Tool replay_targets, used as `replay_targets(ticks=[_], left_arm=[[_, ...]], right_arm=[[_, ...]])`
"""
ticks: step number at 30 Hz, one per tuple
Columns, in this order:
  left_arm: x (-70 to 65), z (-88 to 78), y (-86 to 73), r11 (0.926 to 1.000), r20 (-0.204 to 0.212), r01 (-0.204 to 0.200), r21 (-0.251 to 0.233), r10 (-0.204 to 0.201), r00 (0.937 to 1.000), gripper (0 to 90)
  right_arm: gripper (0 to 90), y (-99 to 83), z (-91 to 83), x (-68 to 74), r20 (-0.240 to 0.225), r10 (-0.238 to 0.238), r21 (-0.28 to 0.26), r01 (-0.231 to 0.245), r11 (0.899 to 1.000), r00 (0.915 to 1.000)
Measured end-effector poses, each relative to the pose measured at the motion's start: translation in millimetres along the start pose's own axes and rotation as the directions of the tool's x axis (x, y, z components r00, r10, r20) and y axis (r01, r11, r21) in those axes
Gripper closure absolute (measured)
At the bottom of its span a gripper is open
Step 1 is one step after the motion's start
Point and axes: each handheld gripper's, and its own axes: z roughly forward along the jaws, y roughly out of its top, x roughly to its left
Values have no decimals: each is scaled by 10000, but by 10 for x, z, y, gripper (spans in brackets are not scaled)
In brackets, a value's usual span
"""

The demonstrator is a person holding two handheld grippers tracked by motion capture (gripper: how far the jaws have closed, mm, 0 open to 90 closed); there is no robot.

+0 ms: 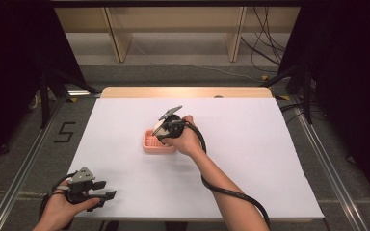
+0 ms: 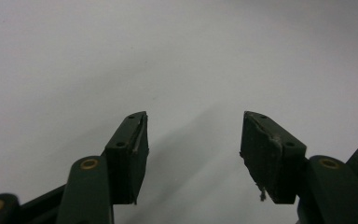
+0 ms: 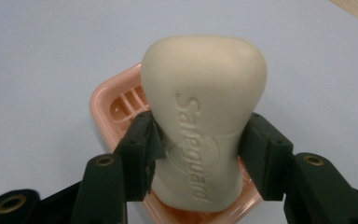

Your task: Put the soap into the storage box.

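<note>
A cream bar of soap point(image 3: 205, 121) stamped "Safeguard" is clamped between the two black jaws of my right gripper point(image 3: 200, 149), which is shut on it. Just under the bar lies a pink slatted soap dish point(image 3: 116, 105); whether the bar touches it I cannot tell. From the high view the dish point(image 1: 151, 142) sits near the middle of the white table cover, with the right gripper point(image 1: 163, 129) and the soap point(image 1: 158, 126) at its right end. My left gripper point(image 1: 103, 190) rests near the front left corner, its jaws open and empty point(image 2: 193, 144).
The white cover point(image 1: 250, 159) spreads over a wooden table whose bare far edge point(image 1: 188, 92) shows. A black cable point(image 1: 231, 191) trails from the right gripper along the forearm. Metal rails run along both sides, and wooden shelf legs stand beyond the table.
</note>
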Motion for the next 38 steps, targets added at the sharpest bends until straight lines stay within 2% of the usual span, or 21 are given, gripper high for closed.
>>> replay_targets(ticks=[4, 9, 11, 14, 15, 16, 17, 18, 21, 22, 23, 24, 25, 26, 29, 30, 33, 34, 35, 36, 38], left_arm=[[-2, -3, -1, 10000, 100, 5, -36, -4, 9999, 412], [-2, -7, 0, 10000, 106, -40, -21, 41, 9999, 412], [-1, -8, -1, 10000, 104, -24, -25, 25, 9999, 412], [1, -3, -1, 10000, 48, -14, -17, 14, 10000, 412], [1, -3, -1, 10000, 48, -14, -17, 14, 10000, 412], [-4, 1, 0, 10000, 58, 24, -50, -23, 10000, 412], [7, -10, 2, 9998, 116, -166, 71, 165, 9998, 412], [-1, -5, 1, 10000, 90, -60, -15, 60, 9999, 412], [-2, -7, 2, 10000, 75, -19, -56, 19, 10000, 413], [0, -11, 2, 10000, 59, -38, -44, 38, 10000, 413], [0, -11, 2, 10000, 59, -38, -44, 38, 10000, 413], [0, -12, 0, 10000, 52, -40, -56, 41, 10000, 413], [0, -12, 0, 10000, 52, -40, -56, 41, 10000, 413], [1, -12, 1, 10000, 45, -55, -70, 55, 10000, 413], [0, -13, 0, 9999, 36, -49, -125, 49, 10000, 413], [-4, -7, 1, 9998, -4, -3, -205, 3, 10000, 413], [1, -12, 2, 9999, -1, -90, -126, 90, 10000, 413], [3, -15, 3, 9999, -52, -130, -77, 129, 9999, 412], [3, -15, 3, 9999, -52, -130, -77, 129, 9999, 413], [-5, -2, -2, 9997, -139, 104, -211, -107, 9998, 413], [0, -3, 1, 9997, -196, 29, -226, -33, 9998, 413]], right_arm=[[494, 3, 4, 7, -54, 29, 43, -29, 10000, 10000], [508, 13, -6, 5, -42, -237, -78, 236, 9997, 9997], [514, 0, -1, 2, 29, -239, -306, 240, 9992, 9997], [543, -17, -51, 19, -120, 329, -28, -329, 9995, 9994], [543, -17, -51, 19, -120, 329, -28, -329, 9995, 9994], [576, -36, -57, 1, -75, 131, -442, -134, 9989, 9999], [606, -39, -82, 4, -121, 227, -379, -231, 9990, 9997], [631, -46, -111, 15, -23, 379, -285, -380, 9989, 9993], [679, -56, -140, 10, -42, 90, -600, -93, 9982, 10000], [725, -73, -214, 41, -5, 405, -356, -405, 9985, 9992], [725, -73, -214, 41, -5, 405, -356, -405, 9985, 9992], [754, -99, -251, 24, -83, -149, -781, 142, 9968, 9999], [754, -99, -251, 24, -83, -149, -781, 142, 9968, 9999], [759, -142, -335, 43, -208, 6, -622, -19, 9981, 9998], [749, -210, -408, 51, -149, -78, -632, 69, 9980, 9999], [729, -295, -494, 75, -306, 110, -515, -126, 9986, 9995], [705, -400, -571, 101, -210, 199, -597, -211, 9980, 9996], [671, -523, -653, 130, -177, 244, -645, -255, 9976, 9995], [671, -523, -653, 130, -177, 244, -645, -255, 9976, 9995], [642, -657, -749, 148, -177, 192, -492, -200, 9986, 9997], [624, -792, -822, 168, -119, 207, -497, -212, 9985, 9997]])
